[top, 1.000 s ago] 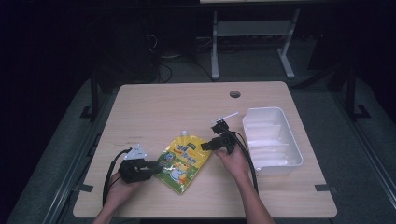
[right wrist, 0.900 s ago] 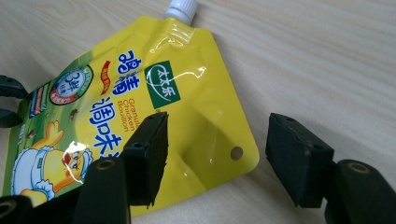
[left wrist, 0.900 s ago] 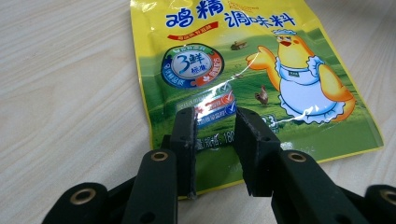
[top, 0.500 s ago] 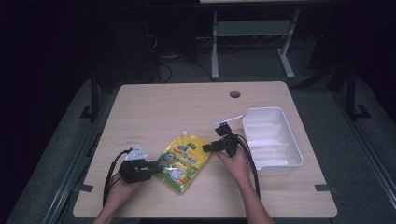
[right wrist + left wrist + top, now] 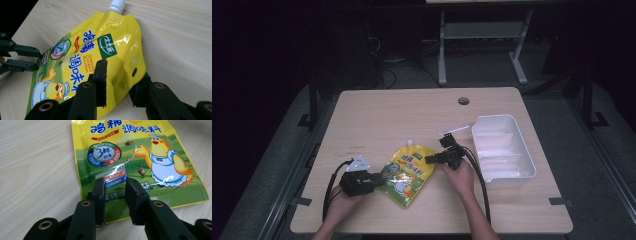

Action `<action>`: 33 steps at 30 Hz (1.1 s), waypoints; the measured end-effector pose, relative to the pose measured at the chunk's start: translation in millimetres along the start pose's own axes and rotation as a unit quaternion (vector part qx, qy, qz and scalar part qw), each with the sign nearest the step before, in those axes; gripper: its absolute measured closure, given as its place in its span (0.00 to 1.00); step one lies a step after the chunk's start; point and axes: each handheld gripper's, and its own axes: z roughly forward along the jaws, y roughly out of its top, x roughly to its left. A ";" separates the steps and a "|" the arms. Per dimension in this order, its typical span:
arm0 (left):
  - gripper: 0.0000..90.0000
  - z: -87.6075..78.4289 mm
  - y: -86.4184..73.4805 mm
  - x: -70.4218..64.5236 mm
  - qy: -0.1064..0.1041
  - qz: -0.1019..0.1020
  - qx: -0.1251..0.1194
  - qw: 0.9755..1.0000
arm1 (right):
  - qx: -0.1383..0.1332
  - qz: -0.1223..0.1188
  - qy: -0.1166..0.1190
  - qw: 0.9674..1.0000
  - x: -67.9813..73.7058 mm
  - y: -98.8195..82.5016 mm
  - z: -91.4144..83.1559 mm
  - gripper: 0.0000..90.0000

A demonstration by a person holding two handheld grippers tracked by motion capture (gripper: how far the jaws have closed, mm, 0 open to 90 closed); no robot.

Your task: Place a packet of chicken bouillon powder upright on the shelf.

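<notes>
High view | right hand-held gripper (image 5: pixel 430 159) closing on pouch (image 5: pixel 406 175) edge

A glossy plastic film is seen on the yellow pouch (image 5: pixel 82 62), creased and catching glare, and it is topped by a smooth white plastic cap (image 5: pixel 117 5). The table (image 5: pixel 412 115) is surfaced in pale, matt wood-grain laminate. The white tray (image 5: pixel 527 165) is moulded in smooth plastic with a slight sheen. Matt black plastic is shown on the jaws in both gripper views.
</notes>
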 end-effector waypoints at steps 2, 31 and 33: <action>0.77 0.0 0.0 -0.3 0.000 0.001 0.000 1.000 | 0.003 -0.003 -0.007 1.000 0.8 -1.7 6.4 0.79; 0.44 -40.0 6.9 15.0 -0.039 -0.053 -0.115 0.991 | -0.074 -0.155 0.041 0.984 50.2 10.6 -53.7 0.98; 0.42 -40.7 6.2 18.3 -0.051 -0.059 -0.118 0.990 | -0.076 -0.163 0.043 0.983 53.4 11.5 -56.6 0.98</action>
